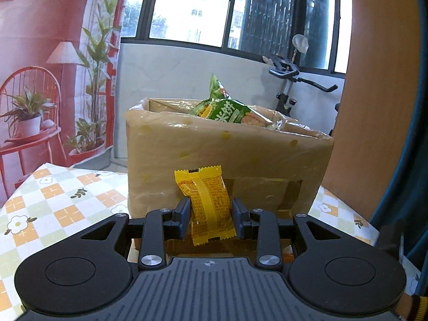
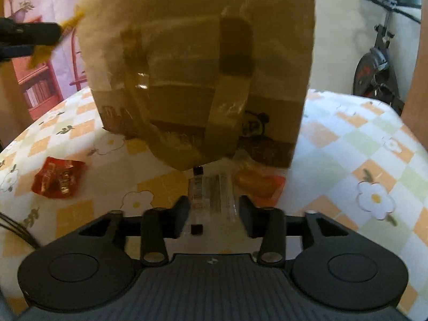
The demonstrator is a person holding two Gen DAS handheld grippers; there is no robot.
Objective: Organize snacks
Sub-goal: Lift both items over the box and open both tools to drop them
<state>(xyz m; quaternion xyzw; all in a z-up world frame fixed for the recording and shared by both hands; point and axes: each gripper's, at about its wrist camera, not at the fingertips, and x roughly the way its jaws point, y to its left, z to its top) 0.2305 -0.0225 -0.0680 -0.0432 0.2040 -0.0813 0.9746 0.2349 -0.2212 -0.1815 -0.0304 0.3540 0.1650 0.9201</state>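
Two claws show. Left claw (image 1: pixel 210 214) is clenched on a yellow snack packet (image 1: pixel 206 200) with a glossy seam strip down its back, held upright just before the taped cardboard box (image 1: pixel 227 160); a green packet (image 1: pixel 227 109) pokes from the box top beyond. Right claw (image 2: pixel 214 214) straddles a clear wrapper (image 2: pixel 214 198) on the counter (image 2: pixel 347 147), grip uncertain through blur. An orange packet (image 2: pixel 259 184) lies just ahead, a red one (image 2: pixel 57 178) off left.
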